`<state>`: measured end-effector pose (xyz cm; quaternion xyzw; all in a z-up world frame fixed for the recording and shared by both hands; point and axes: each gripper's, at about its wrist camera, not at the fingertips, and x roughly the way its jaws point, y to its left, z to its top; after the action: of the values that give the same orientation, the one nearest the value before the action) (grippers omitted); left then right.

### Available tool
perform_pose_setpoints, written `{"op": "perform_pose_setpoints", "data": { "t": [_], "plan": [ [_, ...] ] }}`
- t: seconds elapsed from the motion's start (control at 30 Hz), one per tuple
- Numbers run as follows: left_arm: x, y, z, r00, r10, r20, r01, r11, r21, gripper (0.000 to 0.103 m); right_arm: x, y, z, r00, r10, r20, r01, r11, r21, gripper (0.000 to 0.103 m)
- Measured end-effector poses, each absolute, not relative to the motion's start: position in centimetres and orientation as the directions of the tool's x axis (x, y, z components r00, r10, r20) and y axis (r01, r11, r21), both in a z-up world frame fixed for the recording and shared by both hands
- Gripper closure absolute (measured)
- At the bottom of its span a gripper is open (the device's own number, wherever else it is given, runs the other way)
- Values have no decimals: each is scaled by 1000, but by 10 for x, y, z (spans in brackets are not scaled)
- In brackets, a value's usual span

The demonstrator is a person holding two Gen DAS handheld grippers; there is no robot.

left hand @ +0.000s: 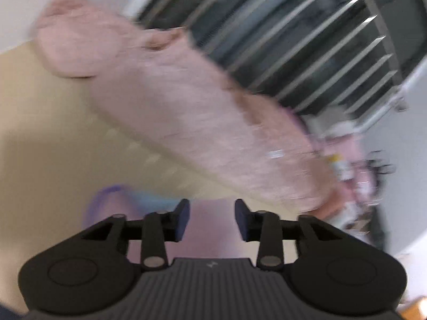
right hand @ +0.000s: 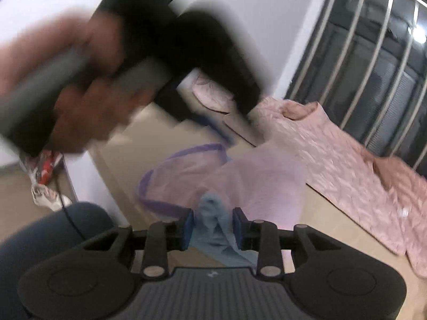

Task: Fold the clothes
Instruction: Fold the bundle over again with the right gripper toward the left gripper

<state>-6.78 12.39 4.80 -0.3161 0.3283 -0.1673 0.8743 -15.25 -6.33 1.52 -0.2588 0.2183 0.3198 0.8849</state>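
Note:
A lilac garment [right hand: 240, 184] with purple trim lies crumpled on the beige bed surface [right hand: 128, 144], and a blue-grey cloth [right hand: 213, 229] is bunched at its near edge. My right gripper [right hand: 213, 230] has its jaws apart, and the blue-grey cloth sits in the gap between the blue pads. In the left wrist view my left gripper [left hand: 212, 220] also stands with jaws apart just above the lilac garment [left hand: 210, 229], which shows through the gap. Its purple trim [left hand: 106, 194] curves off to the left. A hand [right hand: 88, 106] holds the blurred left gripper [right hand: 229, 122] over the garment's far edge.
A long pink quilted blanket [left hand: 173, 98] [right hand: 347, 165] lies along the barred window [right hand: 373, 66]. A white wall [right hand: 240, 26] rises behind the bed. Shoes and a bag [right hand: 45, 186] sit on the floor at left, beside a person's dark-clad knee [right hand: 48, 245]. Clutter [left hand: 355, 176] sits past the blanket's end.

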Motion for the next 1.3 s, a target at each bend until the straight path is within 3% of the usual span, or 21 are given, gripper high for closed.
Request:
{"op": "perform_pose_setpoints", "data": {
  "t": [0.03, 0.13, 0.17, 0.23, 0.37, 0.43, 0.6, 0.67, 0.73, 0.87, 1.0, 1.1, 1.3],
  "plan": [
    [-62, 118, 49, 716, -526, -459, 109, 734, -670, 63, -154, -60, 14, 701, 452, -551, -680, 657, -326, 67],
    [-36, 100, 30, 660, -486, -572, 67, 797, -600, 64, -155, -62, 18, 692, 473, -545, -693, 645, -321, 65],
    [-29, 100, 18, 639, -477, -603, 38, 803, -594, 69, -156, -67, 23, 686, 489, -538, -698, 650, -299, 65],
    [-25, 106, 6, 645, -500, -578, 28, 771, -636, 70, -159, -76, 32, 674, 522, -523, -708, 659, -254, 65],
    [-26, 121, -5, 658, -542, -522, 25, 709, -704, 70, -140, -109, 58, 652, 602, -462, -680, 733, -4, 67],
    [-28, 125, -5, 663, -543, -516, 25, 705, -709, 70, -123, -114, 59, 676, 575, -462, -635, 772, 31, 80],
    [-33, 134, 0, 691, -504, -517, 14, 725, -688, 65, -117, -88, 25, 677, 489, -550, -647, 752, -128, 87],
    [-36, 141, 4, 711, -427, -559, -25, 779, -627, 56, -131, -83, 14, 699, 473, -536, -647, 737, -194, 87],
    [-42, 148, 7, 716, -372, -591, -59, 811, -582, 55, -140, -81, 9, 726, 461, -510, -636, 732, -245, 87],
    [-63, 163, 20, 760, -305, -574, -80, 833, -548, 52, -155, -76, 12, 755, 441, -485, -619, 723, -307, 85],
    [-66, 165, 25, 754, -190, -629, -123, 900, -419, 47, -166, -83, 33, 752, 510, -418, -638, 721, -269, 75],
    [-62, 165, 21, 737, -159, -657, -151, 908, -390, 47, -167, -82, 38, 704, 577, -413, -699, 665, -262, 63],
    [-65, 166, 20, 719, -166, -675, -158, 907, -391, 47, -166, -86, 37, 712, 573, -406, -692, 673, -263, 63]
  ]
}}
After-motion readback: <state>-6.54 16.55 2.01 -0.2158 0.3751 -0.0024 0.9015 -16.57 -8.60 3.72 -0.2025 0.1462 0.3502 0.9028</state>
